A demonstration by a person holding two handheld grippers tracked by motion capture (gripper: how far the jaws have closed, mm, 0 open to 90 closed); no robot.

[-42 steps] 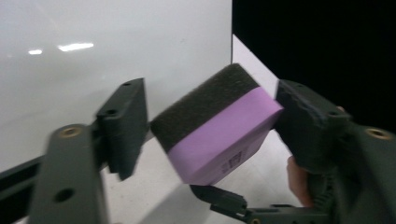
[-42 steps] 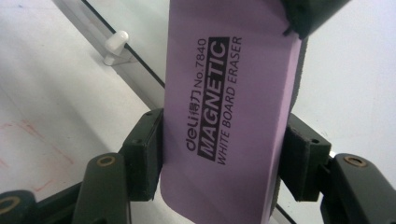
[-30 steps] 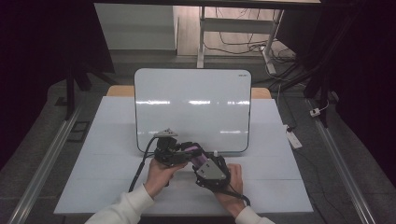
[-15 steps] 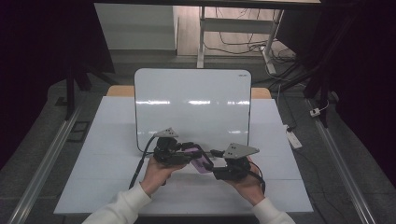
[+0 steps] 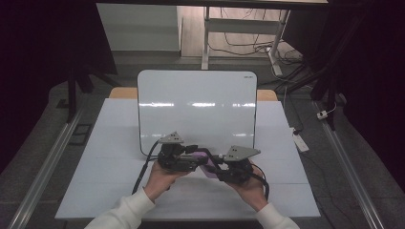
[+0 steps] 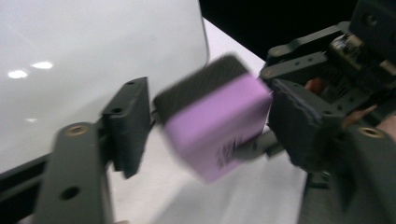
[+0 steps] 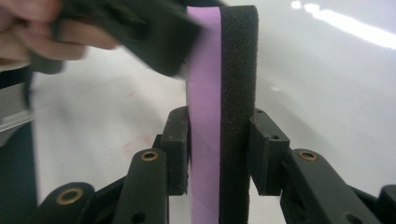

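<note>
The eraser (image 7: 222, 116) is being handed over btwn the two grippers, up off the desk (image 5: 119, 191), just in front of the whiteboard (image 5: 196, 109).

Right gripper (image 7: 219, 149): its fingers (image 7: 180, 149) have just been closing and are now clamping the eraser flat-to-flat, one pad on the purple face, the other on the black foam face. The long axis is running up and away from the fingers, so most of the block is sticking out past the tips.

Left gripper (image 6: 205, 121): its fingers (image 6: 128, 123) have just been opening and are standing apart, w/ the eraser in the gap between them but not pinched; the near pad is sitting just beside the foam side. The right hand is the one carrying it now, by my read.

Materials: the purple half is looking smooth and hard, prob. plastic, w/ small print on one side; the black half is coarse, open-pored foam/felt, soft enough to give under the pads. Overall shape is a rectangular block w/ rounded corners. Whiteboard is glossy, showing light streaks, and looking clean. Desk top is pale and matte.

Next, I'd judge, the left needs backing off sideways so the foam face is free to turn toward the board.
</note>
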